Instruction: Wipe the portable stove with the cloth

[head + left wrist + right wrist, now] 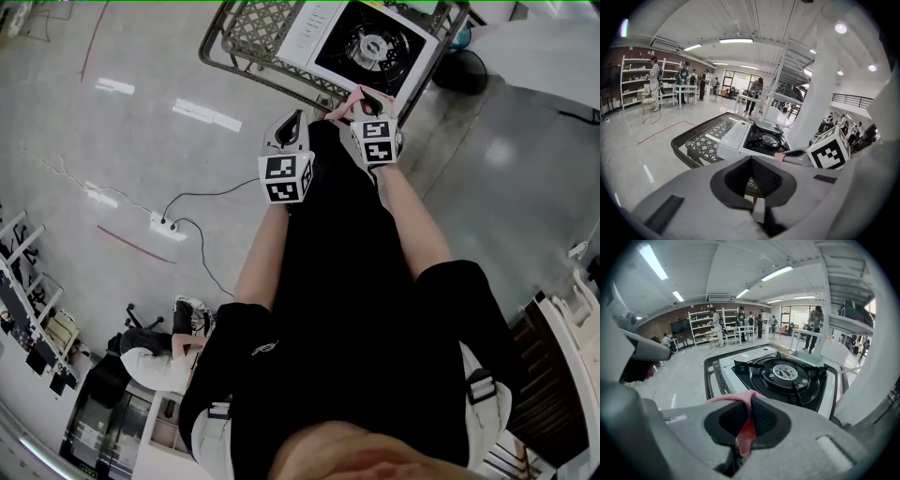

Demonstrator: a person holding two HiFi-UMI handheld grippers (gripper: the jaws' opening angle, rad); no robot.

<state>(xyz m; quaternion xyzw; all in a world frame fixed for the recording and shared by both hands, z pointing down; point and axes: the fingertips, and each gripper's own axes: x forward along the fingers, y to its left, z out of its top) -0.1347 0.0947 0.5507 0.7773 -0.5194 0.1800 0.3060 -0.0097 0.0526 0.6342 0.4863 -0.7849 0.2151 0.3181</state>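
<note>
On the glossy grey floor [122,141] at the left lies a white power strip [167,226] with a thin black cable. The left tongs [292,120] are matte grey plastic with dark ribbed pads. Those pads are pressed together with nothing between them, and they are short of the surface's near edge.

The surface [253,37] has a dark open lattice top inside a raised, rounded rim. On its right part sits the portable stove [375,47], a flat white rectangular body with a black recessed top. In that top is a round metal burner [786,372], ringed by black pan supports.

The right tongs [361,98] are clamped on the cloth [745,434], a soft pink fabric. It is pinched between the ribbed pads, and a rumpled fold of it bulges over their tips. The cloth hangs at the stove's near edge; I cannot tell whether it touches the stove.
</note>
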